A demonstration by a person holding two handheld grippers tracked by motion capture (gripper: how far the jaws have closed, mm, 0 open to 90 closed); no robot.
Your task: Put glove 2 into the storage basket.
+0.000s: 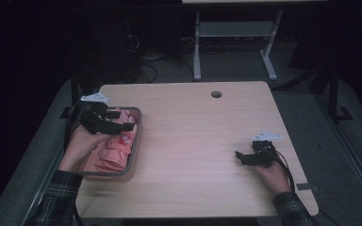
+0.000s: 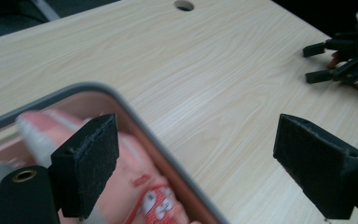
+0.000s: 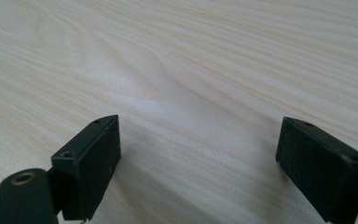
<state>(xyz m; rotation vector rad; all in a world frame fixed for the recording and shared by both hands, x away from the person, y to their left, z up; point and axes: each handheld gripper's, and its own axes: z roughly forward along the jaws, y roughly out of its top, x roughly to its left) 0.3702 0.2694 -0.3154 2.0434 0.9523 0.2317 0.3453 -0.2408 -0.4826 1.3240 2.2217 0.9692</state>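
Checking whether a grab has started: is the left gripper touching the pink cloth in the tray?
Cannot tell. The left gripper is open above the pink cloth in its own view, but no view shows a gap or contact plainly.

no text or label can be read.

I see a pale wood-grain table (image 1: 202, 141) with a round cable hole (image 1: 216, 94), standing on grey carpet floor (image 1: 245, 66). Beyond it, a white metal desk frame (image 1: 235, 33) sits in a dim, dark room.
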